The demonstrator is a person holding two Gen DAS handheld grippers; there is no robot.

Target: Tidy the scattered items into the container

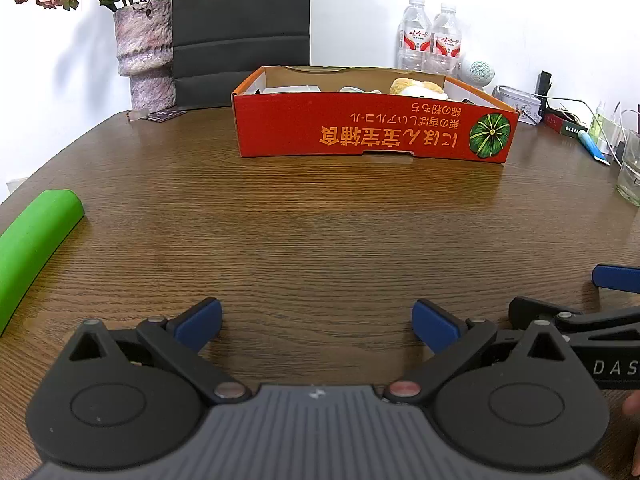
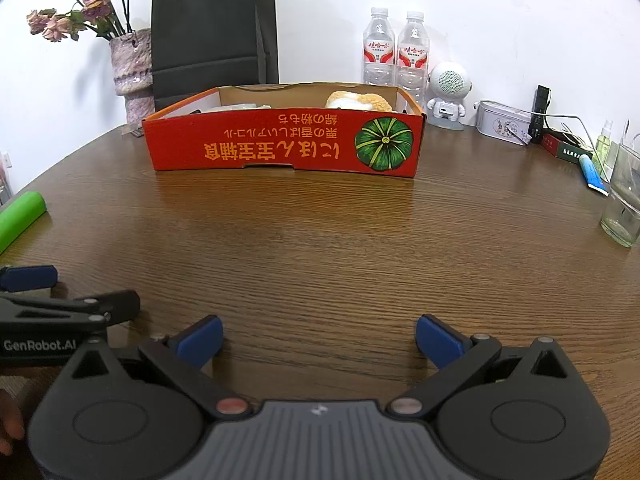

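While both the left gripper [image 1: 316,322] and right gripper [image 2: 319,340] are hovering spread and empty before the red cardboard box [image 2: 280,144], the green foam roll [image 1: 34,236] is lying left of it, likely the next pick, needing a leftward reach.

Bright even indoor light, soft shadows on white wall, sharp focus, strong fisheye edge bending.

My tongs' fingers [image 1: 198,326] are matt black plastic with blue pads. The table [image 1: 320,232] is grained wood, faintly glossy. The red box [image 1: 372,128], frame centre, is printed cardboard.
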